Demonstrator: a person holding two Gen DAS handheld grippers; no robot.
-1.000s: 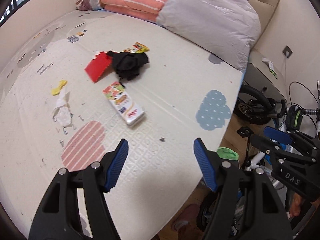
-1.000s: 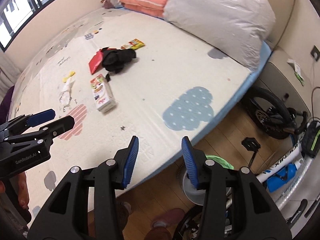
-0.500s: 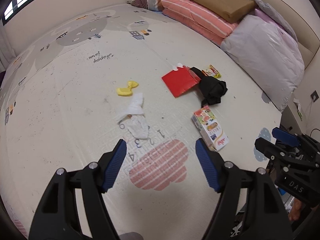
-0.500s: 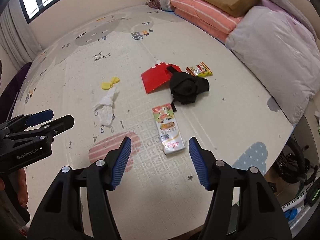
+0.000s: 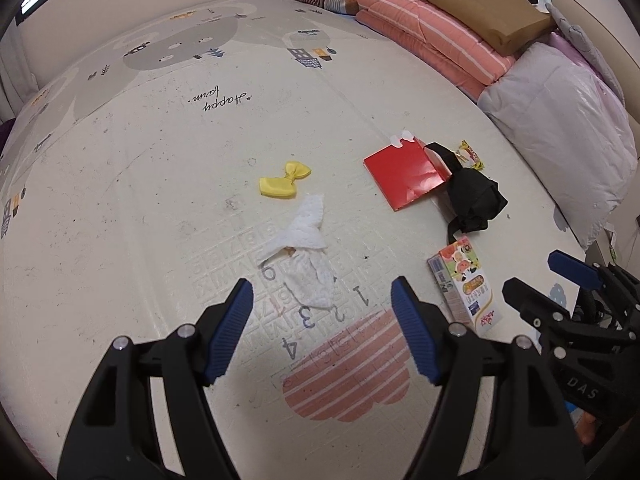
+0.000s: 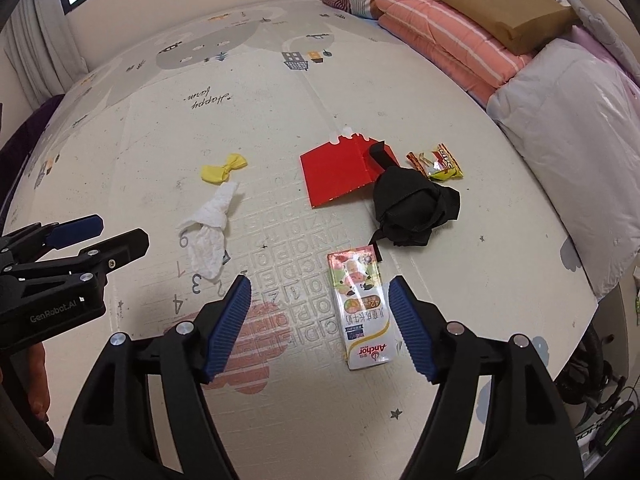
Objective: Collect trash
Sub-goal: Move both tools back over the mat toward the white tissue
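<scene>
Right tongs (image 6: 320,328) opening, empty, above milk carton (image 6: 362,312), play mat (image 6: 160,128)

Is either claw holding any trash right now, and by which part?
Nothing is held. The left claw is open and empty; the right claw is opening, empty, above the milk carton.

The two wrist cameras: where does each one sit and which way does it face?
Left wrist: on the left gripper, facing down at the white crumpled tissue; the right gripper shows.
Right wrist: on the right gripper, jaws opening, above the printed milk carton; the left gripper shows.
Shared: red paper bag, patterned play mat.
</scene>
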